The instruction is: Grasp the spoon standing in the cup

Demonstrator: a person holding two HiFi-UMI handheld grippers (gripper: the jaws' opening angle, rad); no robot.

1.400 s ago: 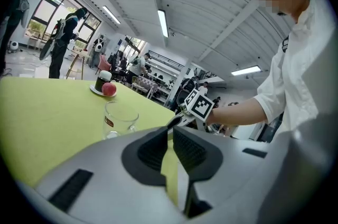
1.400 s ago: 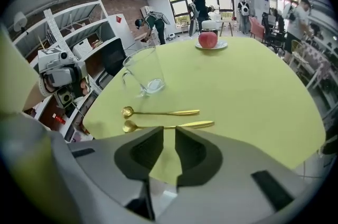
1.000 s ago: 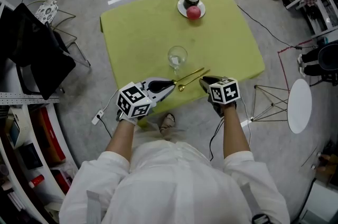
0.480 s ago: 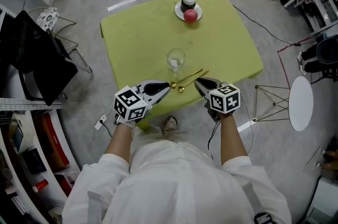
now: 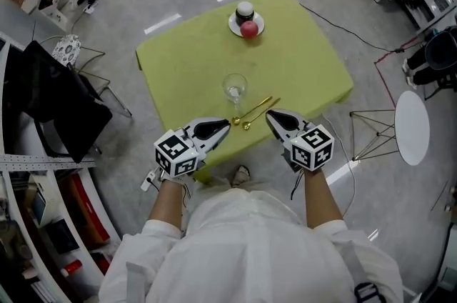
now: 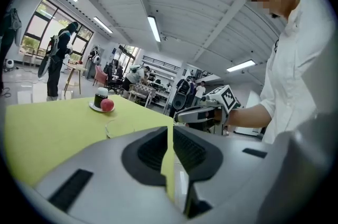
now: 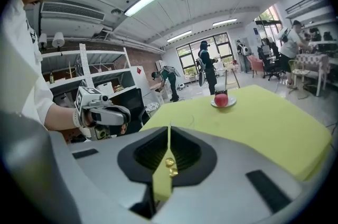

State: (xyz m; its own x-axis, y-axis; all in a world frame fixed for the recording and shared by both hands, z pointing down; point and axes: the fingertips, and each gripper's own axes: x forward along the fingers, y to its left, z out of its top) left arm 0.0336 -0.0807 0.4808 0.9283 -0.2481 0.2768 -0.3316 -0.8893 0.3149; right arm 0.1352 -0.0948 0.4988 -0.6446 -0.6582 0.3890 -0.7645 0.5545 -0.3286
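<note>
Two gold spoons (image 5: 254, 112) lie side by side on the green tablecloth, just right of an empty wine glass (image 5: 235, 88); nothing stands in the glass. My left gripper (image 5: 226, 130) points at the spoon bowls from the near left, its jaws together with nothing in them (image 6: 170, 130). From the near right, my right gripper (image 5: 270, 116) points at the spoons. Its jaws are closing to a thin slit (image 7: 169, 133) with nothing between them. The spoon bowls (image 7: 170, 162) show through that slit, on the cloth beyond.
A white saucer (image 5: 233, 26) at the table's far side carries a dark cup with a white lid (image 5: 244, 11) and a red apple (image 5: 248, 30). The green table (image 5: 186, 58) ends just below my grippers. Chairs, a round white side table (image 5: 412, 127) and cables surround it.
Both grippers have drawn back a little from the spoons toward the table's near edge. The spoons and glass have stayed put on the cloth.
</note>
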